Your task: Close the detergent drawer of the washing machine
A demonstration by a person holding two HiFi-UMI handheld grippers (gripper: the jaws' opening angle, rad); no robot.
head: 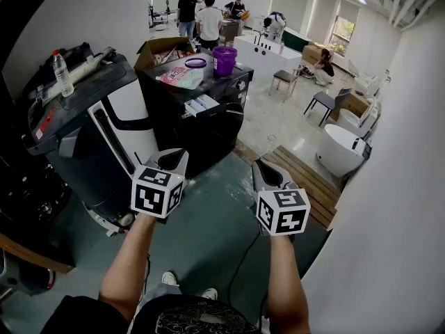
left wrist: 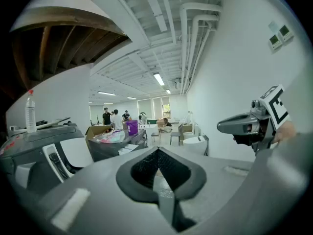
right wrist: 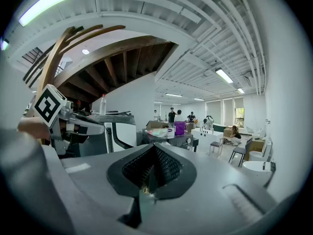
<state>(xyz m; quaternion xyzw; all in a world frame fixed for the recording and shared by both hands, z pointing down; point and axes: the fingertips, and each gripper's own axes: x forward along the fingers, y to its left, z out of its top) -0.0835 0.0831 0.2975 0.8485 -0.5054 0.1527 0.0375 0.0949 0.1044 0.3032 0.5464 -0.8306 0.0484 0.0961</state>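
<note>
- Writing: the only clear print is the black-and-white square marker pattern on the two cubes, one cube per gripper. Print on the pink packet is too small to read
- Left gripper: fingers closed together with nothing between them, held over the grey-green floor
- Right gripper: fingers also closed together and empty. It sits beside the left gripper, not touching it
- Each gripper shows at the edge of the other's gripper view
- Washing machine: one black unit, straight ahead of both grippers and well apart from them
- Detergent drawer: a pale tray sticking out of the machine's upper front, so it reads as pulled out. It lies beyond the left gripper, and neither gripper touches it
- On top of the washing machine: 1 purple bucket, 1 purple ring lid just beside it, 1 open cardboard box and the pink packet
- Left of the machine: 1 dark grey appliance with a white panel, and 1 clear water bottle with a red cap standing upright on top
- Right side: 1 white bathtub, 2 chairs and a strip of wooden decking
- Background: at least 5 people, most of them standing and 1 low down near the chairs
- Bottom edge of the head view: 2 white shoes
</note>
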